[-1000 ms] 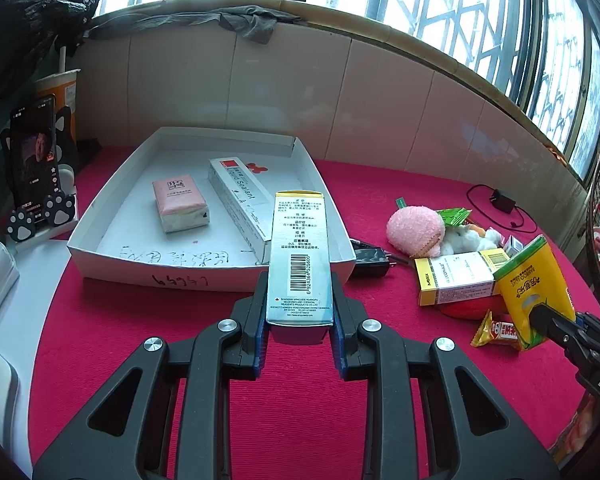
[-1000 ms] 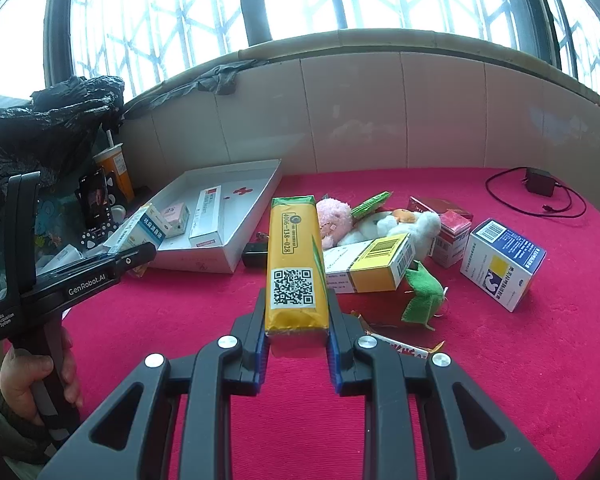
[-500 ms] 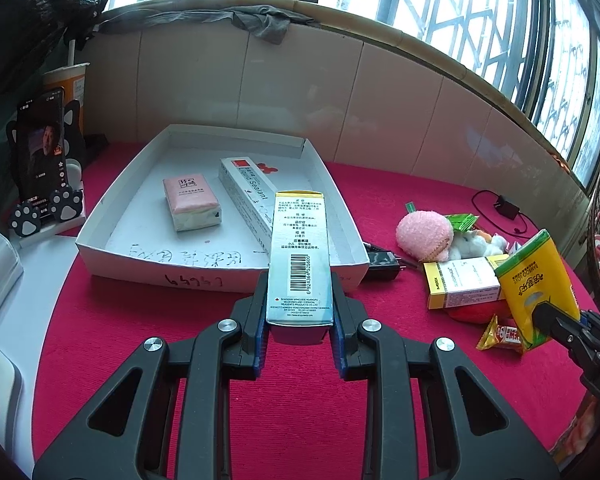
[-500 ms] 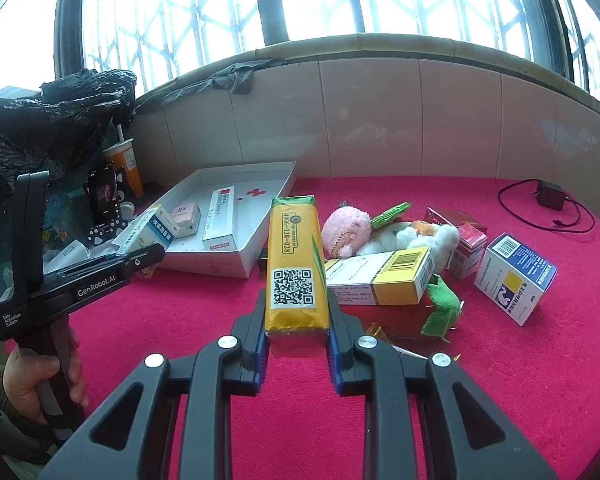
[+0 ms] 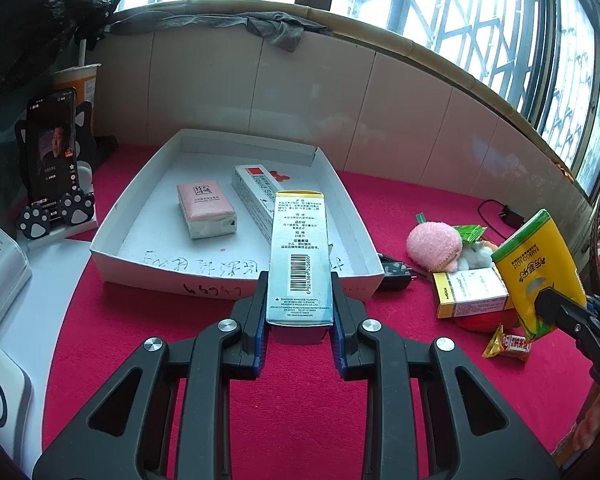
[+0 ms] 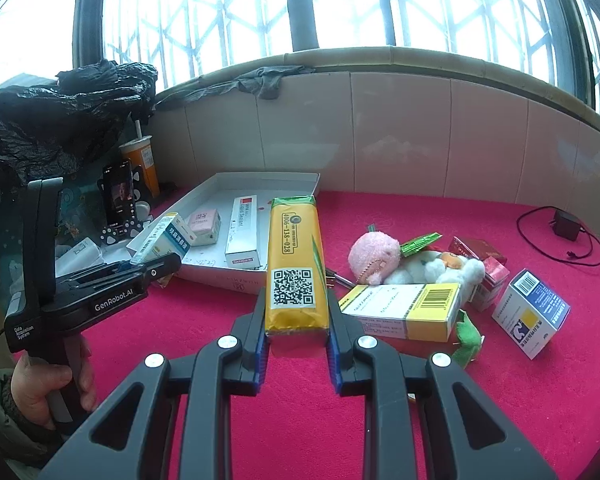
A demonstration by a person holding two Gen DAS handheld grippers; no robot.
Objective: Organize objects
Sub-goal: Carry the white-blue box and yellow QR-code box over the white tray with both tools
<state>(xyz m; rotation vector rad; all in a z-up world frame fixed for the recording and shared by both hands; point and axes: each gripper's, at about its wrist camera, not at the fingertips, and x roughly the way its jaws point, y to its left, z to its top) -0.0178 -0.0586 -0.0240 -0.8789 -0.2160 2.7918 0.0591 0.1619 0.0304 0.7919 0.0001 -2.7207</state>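
Left hand-held gripper (image 5: 300, 312) clamps a pale cardboard box (image 5: 300, 256); right hand-held gripper (image 6: 296, 324) clamps a glossy yellow pack (image 6: 295, 268), mid-frame.

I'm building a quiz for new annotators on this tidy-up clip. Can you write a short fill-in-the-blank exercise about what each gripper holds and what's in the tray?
1. The left gripper is shut on a light blue box printed with a ____ code.
2. The right gripper holds a ____ packet bearing a QR code.
3. Inside the white tray a ____ box lies beside a long white box.

Missing words: bar; yellow; pink
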